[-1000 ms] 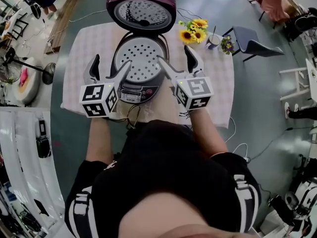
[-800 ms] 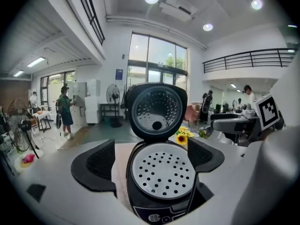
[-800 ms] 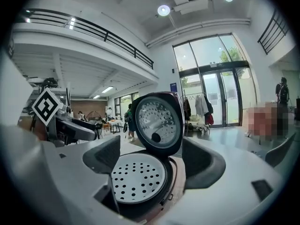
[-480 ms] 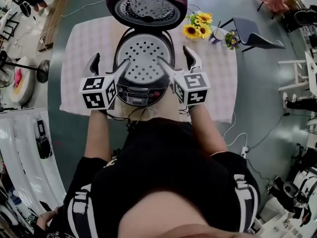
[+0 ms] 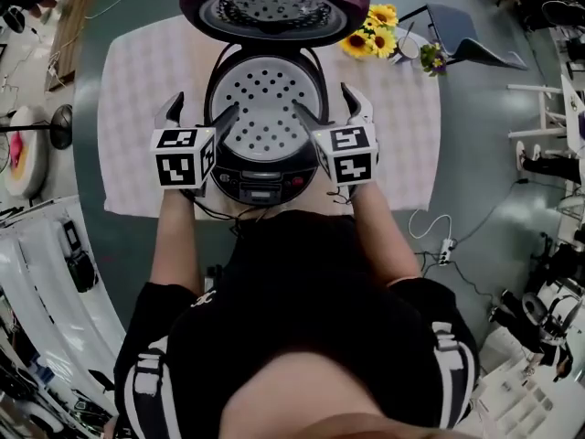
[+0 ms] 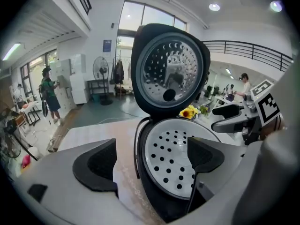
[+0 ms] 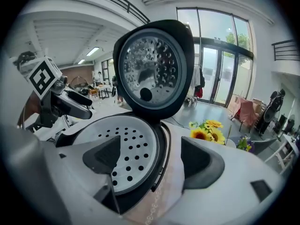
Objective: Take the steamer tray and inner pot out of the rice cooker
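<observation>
The rice cooker (image 5: pixel 265 174) stands on the table in front of me with its purple lid (image 5: pixel 274 7) swung up. A white perforated steamer tray (image 5: pixel 265 108) sits in its top; the inner pot is hidden beneath it. My left gripper (image 5: pixel 201 115) is open and straddles the cooker's left rim, with the inner jaw over the tray (image 6: pixel 173 153) and the outer jaw outside. My right gripper (image 5: pixel 329 108) is open and straddles the right rim the same way, above the tray (image 7: pixel 126 144). Neither holds anything.
A pale checked cloth (image 5: pixel 137 108) covers the table. Sunflowers (image 5: pixel 375 30) and a cup (image 5: pixel 411 48) stand at the back right, close to the lid. A dark chair (image 5: pixel 466 48) is beyond them. Cables trail on the floor (image 5: pixel 439 236).
Both grippers have moved forward a little along the cooker's sides, so their jaws now reach further over the rim. Both stay open.
</observation>
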The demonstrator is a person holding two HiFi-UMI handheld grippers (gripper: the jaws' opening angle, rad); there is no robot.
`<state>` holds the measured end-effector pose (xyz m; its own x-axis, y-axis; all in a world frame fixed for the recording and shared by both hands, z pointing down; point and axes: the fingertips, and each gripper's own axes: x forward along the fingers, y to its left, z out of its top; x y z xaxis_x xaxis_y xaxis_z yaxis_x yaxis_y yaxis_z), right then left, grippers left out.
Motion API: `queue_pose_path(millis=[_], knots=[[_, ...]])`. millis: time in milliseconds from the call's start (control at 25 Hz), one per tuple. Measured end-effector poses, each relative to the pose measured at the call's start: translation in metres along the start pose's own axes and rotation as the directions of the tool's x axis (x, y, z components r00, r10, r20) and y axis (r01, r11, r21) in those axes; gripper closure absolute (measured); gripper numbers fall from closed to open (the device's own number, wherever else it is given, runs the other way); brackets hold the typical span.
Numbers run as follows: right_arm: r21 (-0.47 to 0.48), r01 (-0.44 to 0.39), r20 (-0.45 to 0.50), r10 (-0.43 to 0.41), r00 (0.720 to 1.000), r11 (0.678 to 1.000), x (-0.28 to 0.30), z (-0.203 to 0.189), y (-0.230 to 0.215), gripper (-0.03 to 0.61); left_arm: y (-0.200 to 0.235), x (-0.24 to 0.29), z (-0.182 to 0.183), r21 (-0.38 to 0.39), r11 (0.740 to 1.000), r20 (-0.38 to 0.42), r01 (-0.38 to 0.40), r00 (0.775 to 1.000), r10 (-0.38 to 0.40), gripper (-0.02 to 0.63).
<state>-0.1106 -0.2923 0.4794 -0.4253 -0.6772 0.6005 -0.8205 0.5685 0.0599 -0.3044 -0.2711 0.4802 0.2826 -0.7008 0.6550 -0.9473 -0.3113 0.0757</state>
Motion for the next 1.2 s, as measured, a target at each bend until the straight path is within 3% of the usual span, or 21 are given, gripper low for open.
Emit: queue_pose_path(millis=[400,760,880,1000,1200], knots=[[0.012,0.021,-0.187,-0.019,0.982,1.0,0.033,-0.028,-0.002,0.193,0.0,0.045,-0.028,-0.018,0.997,-0.163,0.075,0.984,-0.077,0.155],[0.002,0.075,-0.291,-0.071,0.954,0.997,0.049,-0.045,-0.009,0.196,0.012,0.06,-0.046,-0.054,0.998,-0.248,0.04,0.967,-0.052,0.164],[-0.001,0.093,-0.313,-0.089,0.945,0.996,0.051,-0.051,-0.012,0.199,0.019,0.063,-0.046,-0.064,0.998,-0.249,0.003,0.968,-0.018,0.193],[-0.008,0.106,-0.341,-0.103,0.934,0.994,0.053,-0.057,-0.015,0.213,0.026,0.065,-0.052,-0.035,0.999,-0.294,-0.024,0.956,0.013,0.239],[0.019,0.115,-0.374,-0.099,0.922,0.993,0.053,-0.061,-0.016,0.328,0.024,0.068,-0.056,-0.078,0.997,-0.322,-0.013,0.947,-0.013,0.371]])
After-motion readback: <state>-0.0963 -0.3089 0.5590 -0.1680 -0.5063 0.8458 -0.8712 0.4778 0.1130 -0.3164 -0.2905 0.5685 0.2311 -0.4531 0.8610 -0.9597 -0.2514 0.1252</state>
